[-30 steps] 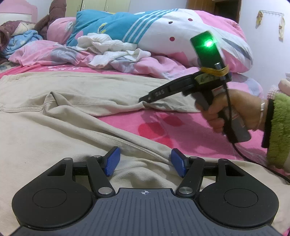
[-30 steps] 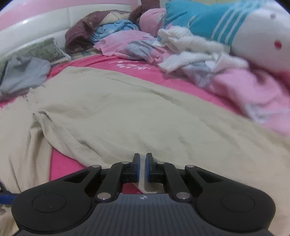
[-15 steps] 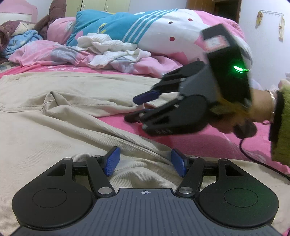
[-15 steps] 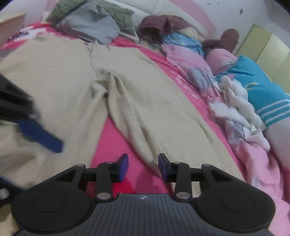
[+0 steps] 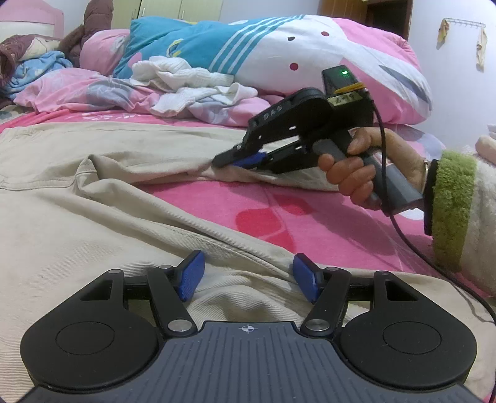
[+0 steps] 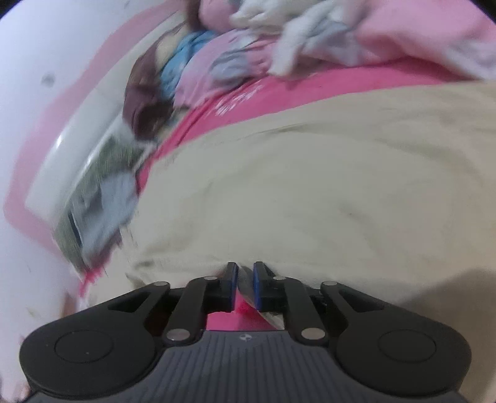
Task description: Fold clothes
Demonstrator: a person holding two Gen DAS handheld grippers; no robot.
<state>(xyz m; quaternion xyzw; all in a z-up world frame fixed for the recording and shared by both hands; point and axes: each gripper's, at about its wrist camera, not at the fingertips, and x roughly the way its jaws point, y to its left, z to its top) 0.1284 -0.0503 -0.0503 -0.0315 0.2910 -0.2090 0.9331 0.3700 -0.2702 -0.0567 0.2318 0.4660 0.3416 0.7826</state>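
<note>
A pink sheet with red heart shapes (image 5: 263,217) is covering the bed. A large quilt in pink, white and blue (image 5: 279,55) is lying heaped at the far side. A pale wall (image 5: 458,77) is carrying a hook rail (image 5: 462,21). Yellow-green cupboard doors (image 5: 161,11) are standing behind.

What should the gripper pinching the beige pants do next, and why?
Probably lift and carry that leg toward the near one. The right gripper is shut on the far leg's edge of the beige pants, while the left gripper sits open over the near leg.
</note>
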